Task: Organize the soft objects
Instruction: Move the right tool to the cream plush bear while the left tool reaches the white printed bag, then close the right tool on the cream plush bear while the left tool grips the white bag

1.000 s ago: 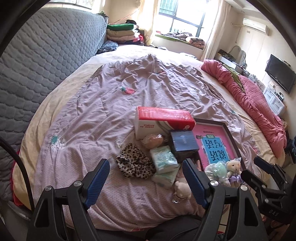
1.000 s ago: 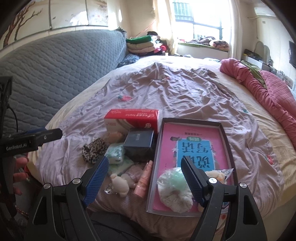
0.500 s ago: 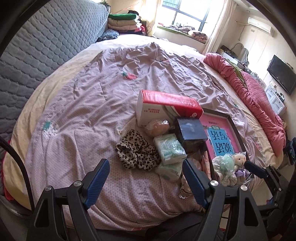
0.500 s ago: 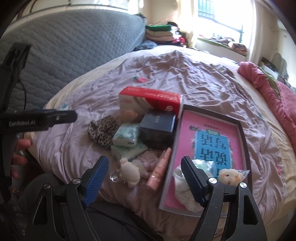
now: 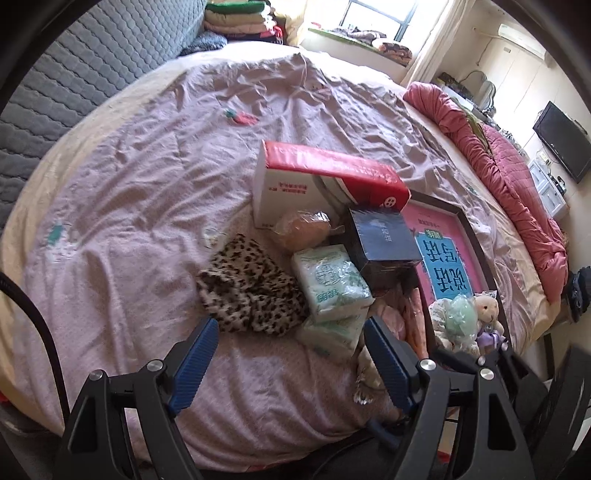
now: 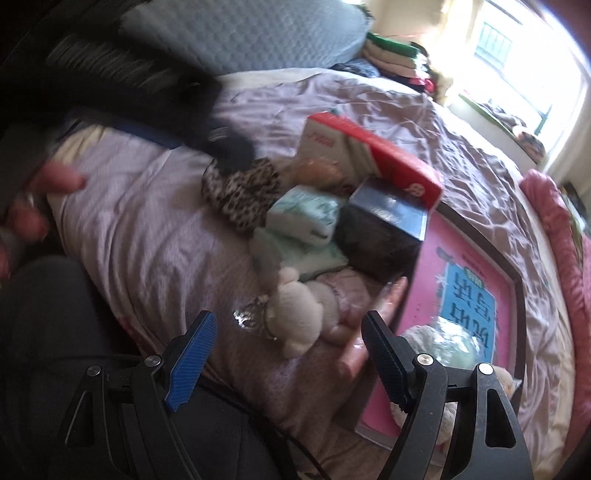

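Hovering both tools, I see left gripper [image 5: 288, 356] jaws apart over leopard-print cloth [image 5: 249, 290] mid-frame; right gripper [image 6: 288, 352] apart, empty, above white plush toy [image 6: 301, 315] at lower centre.

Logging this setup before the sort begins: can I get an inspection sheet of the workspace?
Surface: bed under a wrinkled lilac quilt.
Job's things: leopard cloth, tissue packs, white plush, and a small bear on the pink tray.
Clutter: red box, dark box, wrapped bun.
Grippers: left gripper and right gripper both open, holding nothing.
Cables: black cable at left edge.
Surroundings: grey headboard, folded clothes, window, red duvet, TV.
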### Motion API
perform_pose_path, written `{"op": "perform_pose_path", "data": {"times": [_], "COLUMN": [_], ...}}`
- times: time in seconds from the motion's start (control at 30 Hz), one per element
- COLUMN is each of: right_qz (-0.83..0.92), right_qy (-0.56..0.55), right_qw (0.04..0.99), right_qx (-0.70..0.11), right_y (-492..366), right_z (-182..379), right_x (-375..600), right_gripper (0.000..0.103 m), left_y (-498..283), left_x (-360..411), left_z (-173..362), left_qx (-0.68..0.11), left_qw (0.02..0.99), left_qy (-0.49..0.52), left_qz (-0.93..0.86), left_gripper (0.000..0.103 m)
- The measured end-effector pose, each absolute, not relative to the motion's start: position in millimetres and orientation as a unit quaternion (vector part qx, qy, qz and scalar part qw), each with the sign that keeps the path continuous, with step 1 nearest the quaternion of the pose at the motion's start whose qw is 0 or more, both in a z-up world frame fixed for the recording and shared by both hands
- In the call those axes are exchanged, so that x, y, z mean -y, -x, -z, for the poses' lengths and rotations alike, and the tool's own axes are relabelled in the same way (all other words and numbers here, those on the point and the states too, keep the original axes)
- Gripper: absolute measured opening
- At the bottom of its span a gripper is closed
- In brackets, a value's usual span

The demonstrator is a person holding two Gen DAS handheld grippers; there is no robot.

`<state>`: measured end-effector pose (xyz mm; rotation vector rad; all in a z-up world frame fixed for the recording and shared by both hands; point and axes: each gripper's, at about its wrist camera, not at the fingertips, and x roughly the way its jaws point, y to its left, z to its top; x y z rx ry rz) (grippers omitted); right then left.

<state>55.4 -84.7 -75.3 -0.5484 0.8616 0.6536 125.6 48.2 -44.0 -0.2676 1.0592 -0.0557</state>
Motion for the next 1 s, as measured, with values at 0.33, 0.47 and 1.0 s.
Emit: {"op": "perform_pose_path", "data": {"times": [0.33, 0.47, 1.0], "right_qz": [-0.318, -0.312, -0.297], "right_qy": [0.266, 0.285, 0.283], "right_qw": [0.806, 0.801, 0.82], "right_qx": [-0.423, -0.424, -0.399], "right_y": [-67.0, -72.4, -105.5], "right_z": [94.2, 102.5, 119.2], "right_x": [81.6, 76.4, 77.9], "right_gripper": [0.082, 0.081, 0.059], "left_y": [-168.5, -179.0, -206.0], "left_x": [-26.3, -20.8, -22.9], "left_z": [76.0, 87.2, 105.5], "left_qx": [-0.537, -0.547, -0.568], "left_qw": [0.831, 0.825, 0.806], "left_qy": [0.135, 0.134, 0.158], "left_qz": [0.047, 0.049, 0.054], "left_gripper": [0.08, 0.08, 0.079]}}
